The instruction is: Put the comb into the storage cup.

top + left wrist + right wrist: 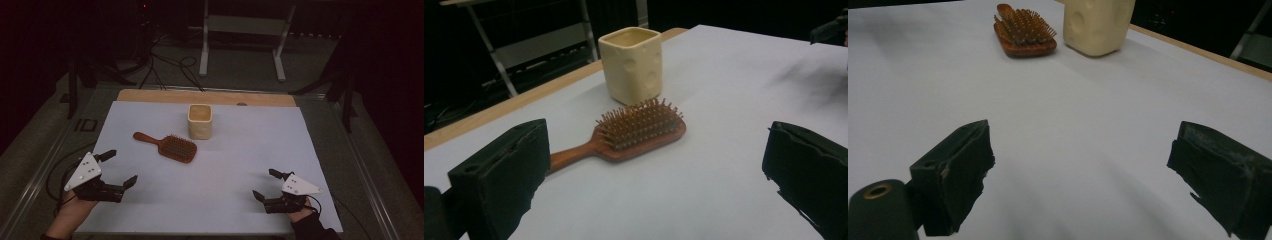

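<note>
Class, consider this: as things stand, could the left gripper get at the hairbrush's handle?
Probably yes. The left gripper is open, and bare white table cover lies between it and the hairbrush, whose handle points toward that side, away from the cream cup.

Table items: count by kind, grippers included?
Wooden paddle hairbrush: 1
Cream square cup: 1
Handheld two-jaw grippers: 2, the left gripper and the right gripper, both open and holding nothing
Total: 4
</note>
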